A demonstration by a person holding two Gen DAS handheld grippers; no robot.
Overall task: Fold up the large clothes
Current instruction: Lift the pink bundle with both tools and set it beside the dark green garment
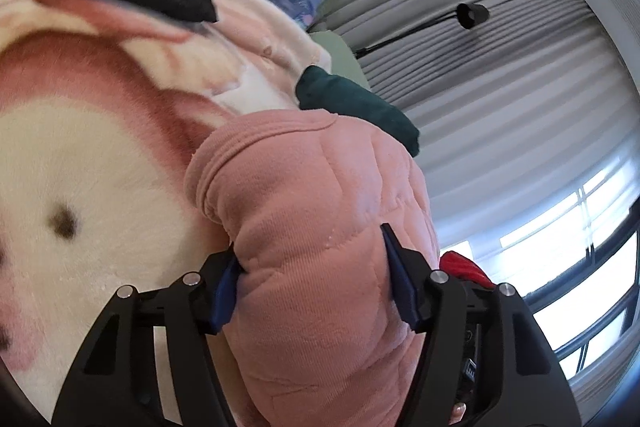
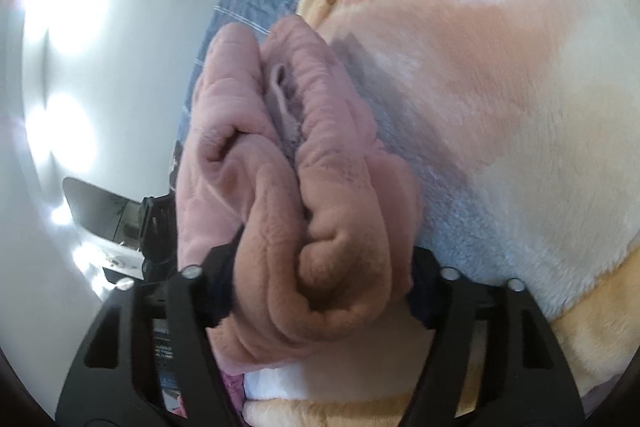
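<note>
Both my grippers grip the pink garment [image 1: 320, 227]: left gripper [image 1: 314, 277] jaws clamp a padded fold running toward upper frame; right gripper [image 2: 320, 273] jaws pinch bunched layers at frame centre, above the blanket [image 2: 500, 107].

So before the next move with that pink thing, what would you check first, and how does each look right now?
1. Left gripper clamped on the pink garment: ok.
2. Right gripper clamped on a bunched part of it: ok.
3. Both grips on matching edges: cannot tell.
4. Green garment apart from the pink one: cannot tell.
5. Fleece blanket beneath lying flat: cannot tell.
</note>
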